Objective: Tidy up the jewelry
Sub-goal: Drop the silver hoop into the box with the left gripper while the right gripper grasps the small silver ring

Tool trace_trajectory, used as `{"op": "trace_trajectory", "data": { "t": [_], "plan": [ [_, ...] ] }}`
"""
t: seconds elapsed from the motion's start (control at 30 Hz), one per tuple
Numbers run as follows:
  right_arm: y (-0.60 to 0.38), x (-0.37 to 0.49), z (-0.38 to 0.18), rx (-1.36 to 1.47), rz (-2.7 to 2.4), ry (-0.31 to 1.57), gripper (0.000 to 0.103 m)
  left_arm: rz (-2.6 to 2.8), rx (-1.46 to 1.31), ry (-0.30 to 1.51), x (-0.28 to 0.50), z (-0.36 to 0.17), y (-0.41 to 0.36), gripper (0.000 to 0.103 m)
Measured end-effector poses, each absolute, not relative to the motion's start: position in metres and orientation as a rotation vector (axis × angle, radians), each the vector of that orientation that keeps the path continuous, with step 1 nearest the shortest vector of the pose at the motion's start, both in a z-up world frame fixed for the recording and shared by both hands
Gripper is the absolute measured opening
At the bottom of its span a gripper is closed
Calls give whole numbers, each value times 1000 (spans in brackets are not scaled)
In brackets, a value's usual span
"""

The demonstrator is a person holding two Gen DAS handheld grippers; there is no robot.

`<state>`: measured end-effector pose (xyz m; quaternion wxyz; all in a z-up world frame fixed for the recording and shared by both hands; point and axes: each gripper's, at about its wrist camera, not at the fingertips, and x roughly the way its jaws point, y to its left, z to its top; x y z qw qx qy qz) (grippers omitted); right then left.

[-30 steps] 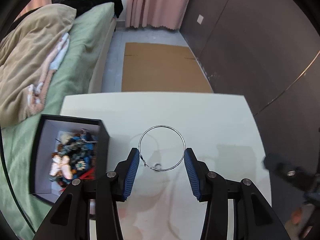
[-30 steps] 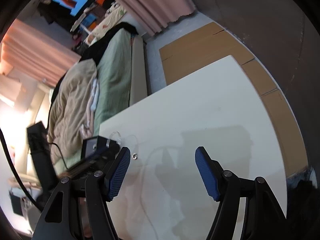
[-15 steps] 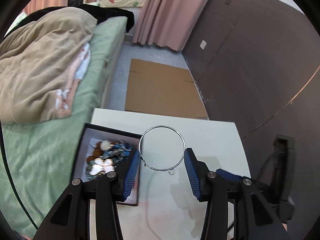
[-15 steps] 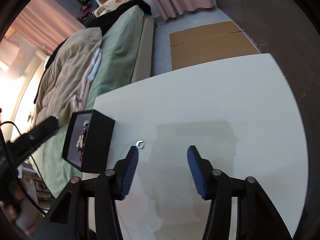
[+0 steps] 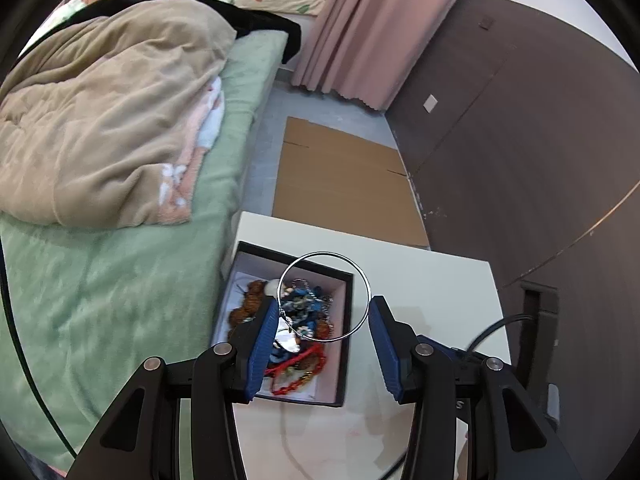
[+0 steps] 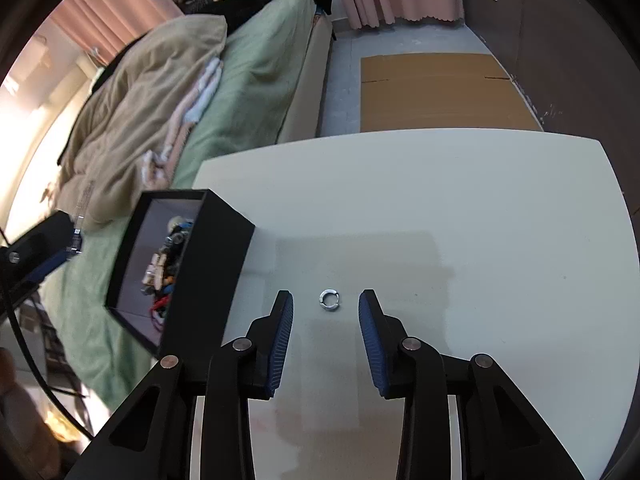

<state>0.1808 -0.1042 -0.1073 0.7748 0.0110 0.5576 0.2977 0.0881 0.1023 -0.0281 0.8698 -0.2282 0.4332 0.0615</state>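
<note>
Left wrist view: my left gripper [image 5: 323, 334] grasps a thin silver hoop [image 5: 324, 257] between its fingers, above the black box [image 5: 347, 364] of mixed jewelry [image 5: 298, 320] at the bench [image 5: 432, 292] edge. Only the right wrist view shows a small open silver ring [image 6: 329, 300] lying on the bench between my right gripper's [image 6: 325, 316] fingers, which have just been closing without touching it.

The black box [image 5: 347, 276] has a pale lilac lining and holds red, blue and brown jewelry [image 5: 298, 322]. A silver hoop [image 5: 362, 280] and silver ring [image 6: 329, 300] show over the white worktop [image 6: 480, 220]. Blue pads [image 6: 282, 340] tip black tongs [image 6: 325, 336].
</note>
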Motion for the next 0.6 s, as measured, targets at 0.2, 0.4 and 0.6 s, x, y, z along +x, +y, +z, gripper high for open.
{"op": "trace_trajectory", "data": {
  "t": [0.2,0.4,0.6],
  "plan": [
    [-85,178,-119,-90,607,1211,23,135,-488,905,84,-29,111,48],
    [-79,172,-119,-162,592,1198,13,138,-502,916,83,-32,116,49],
    [-92,175,-108,-72,606,1181,11,99,-534,931,84,-37,111,49]
  ]
}}
